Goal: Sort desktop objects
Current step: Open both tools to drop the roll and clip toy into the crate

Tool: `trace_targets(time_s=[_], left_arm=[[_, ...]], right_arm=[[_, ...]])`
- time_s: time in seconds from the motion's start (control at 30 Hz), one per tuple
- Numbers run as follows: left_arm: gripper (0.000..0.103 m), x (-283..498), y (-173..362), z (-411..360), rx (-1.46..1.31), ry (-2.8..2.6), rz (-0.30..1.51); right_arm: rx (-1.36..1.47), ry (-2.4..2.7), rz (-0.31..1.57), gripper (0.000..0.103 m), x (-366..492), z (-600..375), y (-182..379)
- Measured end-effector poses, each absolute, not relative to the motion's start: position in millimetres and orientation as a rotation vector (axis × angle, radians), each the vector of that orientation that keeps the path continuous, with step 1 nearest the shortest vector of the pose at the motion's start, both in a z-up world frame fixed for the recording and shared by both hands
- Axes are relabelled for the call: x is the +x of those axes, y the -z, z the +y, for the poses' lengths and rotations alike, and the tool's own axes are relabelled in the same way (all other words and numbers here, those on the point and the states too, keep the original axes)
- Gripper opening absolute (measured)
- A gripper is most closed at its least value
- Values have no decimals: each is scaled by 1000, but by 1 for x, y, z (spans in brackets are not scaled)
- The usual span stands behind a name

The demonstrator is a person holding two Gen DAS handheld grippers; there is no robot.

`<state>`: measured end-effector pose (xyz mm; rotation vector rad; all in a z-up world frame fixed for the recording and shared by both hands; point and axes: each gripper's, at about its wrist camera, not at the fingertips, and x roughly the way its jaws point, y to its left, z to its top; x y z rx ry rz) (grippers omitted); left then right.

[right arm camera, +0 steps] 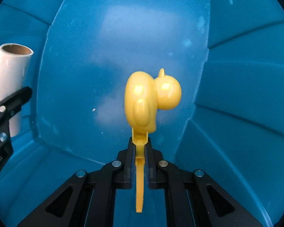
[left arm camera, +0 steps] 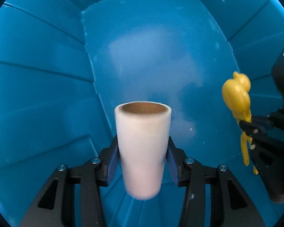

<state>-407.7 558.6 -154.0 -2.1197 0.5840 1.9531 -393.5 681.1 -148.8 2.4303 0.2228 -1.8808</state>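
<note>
My left gripper is shut on a white roll with a brown cardboard core, and its blue pads press the roll's sides. In the right wrist view the same roll shows at the far left. My right gripper is shut on the thin stem of a yellow plastic duck-shaped toy. That yellow toy also appears at the right of the left wrist view, held by the right gripper. Both grippers point down into a blue plastic bin, and both objects hang above its floor.
The blue bin's ribbed walls surround both grippers on all sides. Its floor carries only pale scuff marks and small white specks. The two grippers sit side by side, close together.
</note>
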Motion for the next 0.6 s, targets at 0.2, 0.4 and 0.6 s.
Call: trace_targets(time_s=[0.2, 0.4, 0.6], left_arm=[[56, -403, 155, 567, -2136, -1946, 597], [60, -408, 146, 564, -2091, -1993, 591], [61, -411, 112, 561, -1996, -2113, 533]], right_arm=[[2435, 1878, 244, 9, -388, 683, 150], [2449, 1883, 243, 10, -404, 671, 151], [2408, 1961, 259, 36, -406, 659, 133]])
